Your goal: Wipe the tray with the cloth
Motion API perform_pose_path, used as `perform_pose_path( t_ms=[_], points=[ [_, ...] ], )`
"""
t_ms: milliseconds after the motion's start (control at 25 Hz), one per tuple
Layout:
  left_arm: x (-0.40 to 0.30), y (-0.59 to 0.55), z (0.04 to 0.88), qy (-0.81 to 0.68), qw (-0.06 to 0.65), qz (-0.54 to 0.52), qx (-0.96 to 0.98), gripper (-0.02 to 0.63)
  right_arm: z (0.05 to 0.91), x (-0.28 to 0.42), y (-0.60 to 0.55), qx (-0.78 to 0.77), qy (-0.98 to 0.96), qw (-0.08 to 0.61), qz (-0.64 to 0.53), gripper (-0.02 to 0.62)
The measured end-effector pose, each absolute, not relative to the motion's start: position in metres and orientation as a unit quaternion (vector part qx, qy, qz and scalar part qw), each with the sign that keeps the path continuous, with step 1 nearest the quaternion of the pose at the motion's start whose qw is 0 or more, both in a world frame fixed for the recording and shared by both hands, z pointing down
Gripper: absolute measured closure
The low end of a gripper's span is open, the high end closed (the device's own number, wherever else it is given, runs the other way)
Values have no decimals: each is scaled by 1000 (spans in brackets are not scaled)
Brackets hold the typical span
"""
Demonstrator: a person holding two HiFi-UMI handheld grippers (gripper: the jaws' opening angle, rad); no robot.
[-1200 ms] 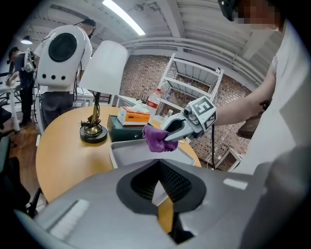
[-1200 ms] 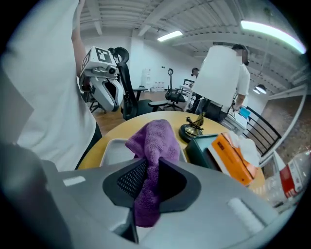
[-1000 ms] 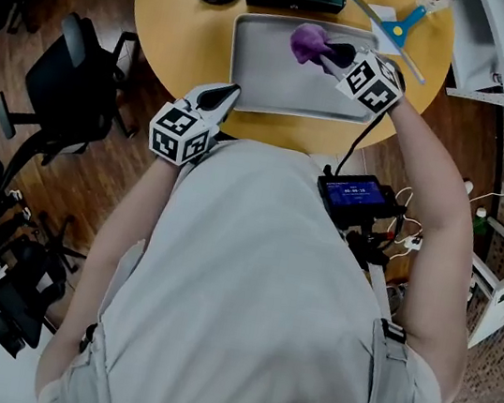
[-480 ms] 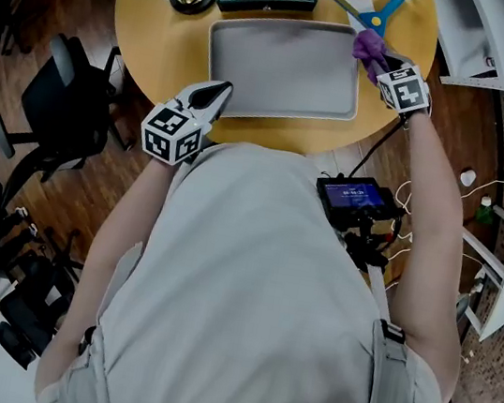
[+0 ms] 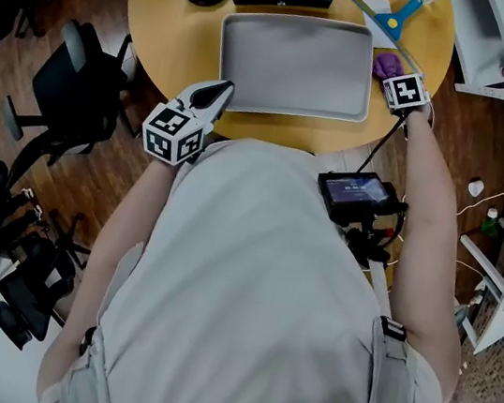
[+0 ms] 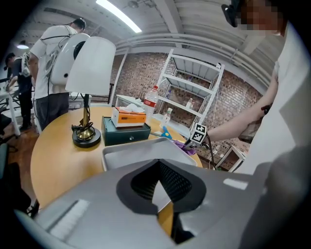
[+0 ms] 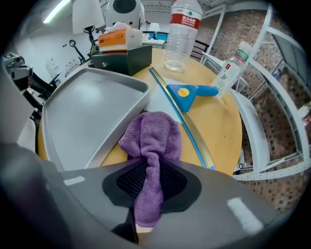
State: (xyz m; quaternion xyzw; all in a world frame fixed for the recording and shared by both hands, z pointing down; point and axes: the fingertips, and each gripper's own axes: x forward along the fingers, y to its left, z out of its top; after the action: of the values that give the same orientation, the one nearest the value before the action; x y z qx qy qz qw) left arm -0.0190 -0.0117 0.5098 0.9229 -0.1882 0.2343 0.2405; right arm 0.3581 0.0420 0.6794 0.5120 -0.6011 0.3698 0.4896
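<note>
The tray (image 5: 290,109) lies mid-table, its floor open from rim to rim. The right gripper (image 7: 148,194) pinches the purple cloth (image 7: 153,136) on the table (image 5: 174,36), just off the tray's right rim beside a ruler (image 7: 187,126). Its jaws have just eased slightly apart. A second ago the cloth was inside the tray. The left gripper (image 6: 158,165), jaws together and empty, hovers by the near left corner.

Purple cloth (image 7: 150,141); plain grey tray (image 5: 293,65); yellow-tan table (image 5: 165,30); blue scraper (image 7: 200,91) (one yellow dot); dark green box (image 7: 121,59) beneath orange pack (image 7: 119,40); marker cube (image 5: 175,133) patterned in black-and-white squares.
</note>
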Motion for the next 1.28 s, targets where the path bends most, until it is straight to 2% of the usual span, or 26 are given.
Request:
perform_pose_path(
  t_ms=[200,280,360,480,520,560,600,1000,1280],
  points=[
    [-19,-10,510,-185,242,232,924,606,678,372,59,518,-564,517,382,503],
    [-17,-10,507,-180,240,229,926,606,674,370,56,523,-584,489,382,419],
    [-15,-15,506,-178,239,226,928,606,659,372,53,540,-594,457,383,383],
    [-16,-21,507,-177,240,222,928,606,616,367,40,576,-622,386,363,410],
    [-17,-23,507,-176,241,220,929,606,599,361,33,586,-635,360,351,462],
    [-18,-26,507,-176,241,219,929,606,583,354,26,594,-648,338,336,548],
    [-17,-30,506,-176,241,216,930,606,569,345,17,597,-660,322,322,594],
    [7,-71,471,-172,214,182,944,606,463,174,-42,425,-862,219,171,594],
    [18,-73,461,-157,202,176,951,606,457,139,-36,386,-883,211,163,595]
  ],
)
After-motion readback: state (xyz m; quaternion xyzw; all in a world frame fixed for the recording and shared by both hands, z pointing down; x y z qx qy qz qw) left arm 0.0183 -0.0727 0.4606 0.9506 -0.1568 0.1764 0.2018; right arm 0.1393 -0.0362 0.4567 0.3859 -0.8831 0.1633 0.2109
